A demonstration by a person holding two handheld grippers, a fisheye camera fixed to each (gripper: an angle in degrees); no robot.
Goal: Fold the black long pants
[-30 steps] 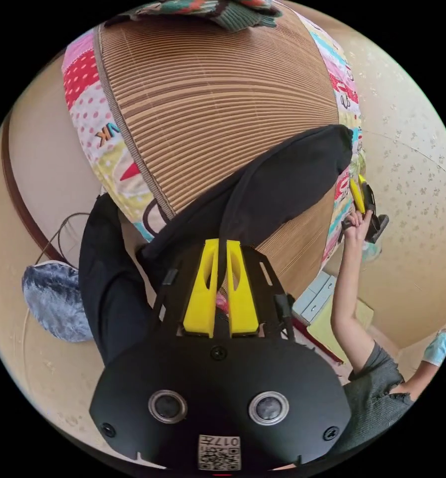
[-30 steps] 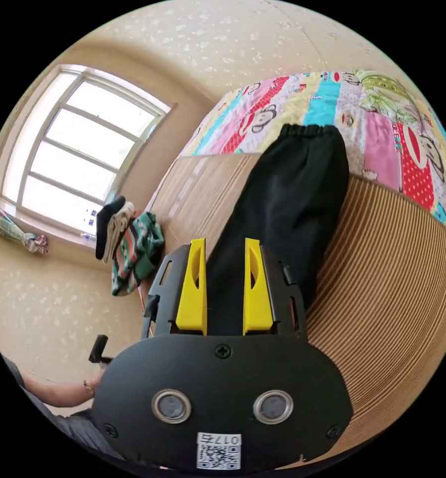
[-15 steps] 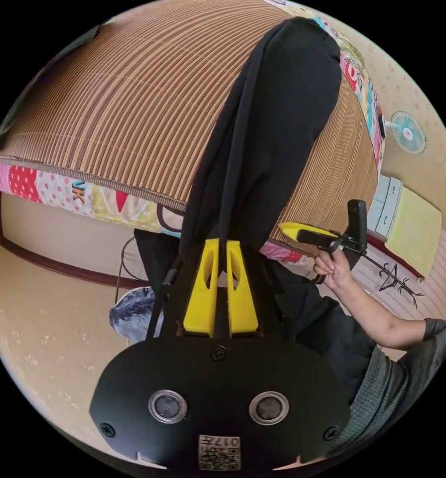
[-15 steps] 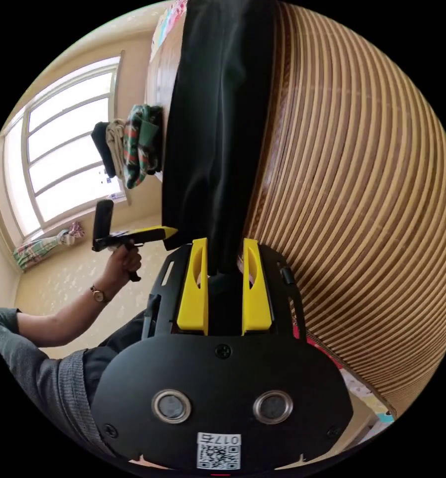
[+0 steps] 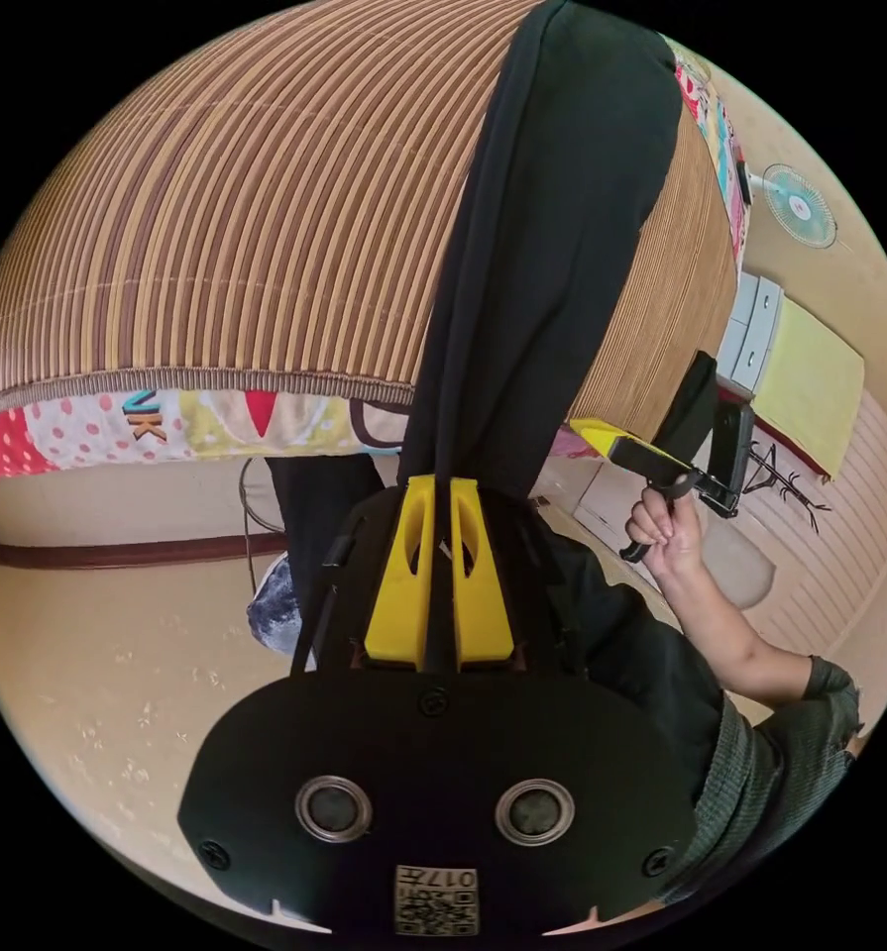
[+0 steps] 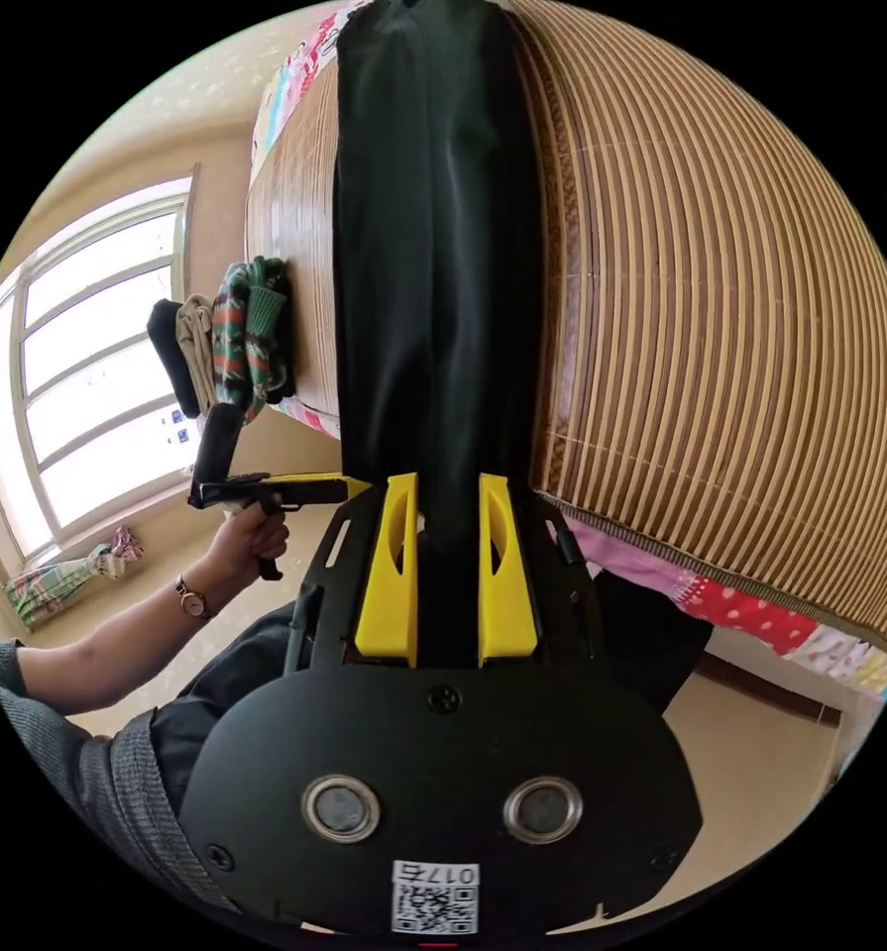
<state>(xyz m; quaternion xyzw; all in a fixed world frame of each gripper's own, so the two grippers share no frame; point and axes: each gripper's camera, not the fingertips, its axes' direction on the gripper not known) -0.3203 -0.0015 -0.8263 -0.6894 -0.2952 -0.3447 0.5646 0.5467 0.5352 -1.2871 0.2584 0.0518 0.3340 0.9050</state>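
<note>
The black long pants (image 5: 552, 248) lie stretched lengthwise over the striped bamboo mat (image 5: 245, 228) on the bed, their near end hanging past the bed edge. My left gripper (image 5: 441, 487) is shut on that near end, its yellow jaws close together on the cloth. In the right gripper view the pants (image 6: 433, 248) run straight up from my right gripper (image 6: 441, 492), whose jaws press a thicker bunch of the fabric. A hand holds the right gripper (image 5: 590, 434) at the pants' right edge, and the left gripper (image 6: 344, 487) meets their left edge.
A patterned quilt (image 5: 215, 421) hangs below the mat. Folded clothes (image 6: 235, 337) are stacked at the mat's far end by the window (image 6: 96, 396). A cabinet with a yellow cover (image 5: 810, 376), a fan (image 5: 800, 203) and a grey furry thing (image 5: 270, 614) stand around the bed.
Both cameras have swung round. The pants, bunched across the mat a second ago, now lie drawn out straight toward the bed edge. Both grippers keep their hold.
</note>
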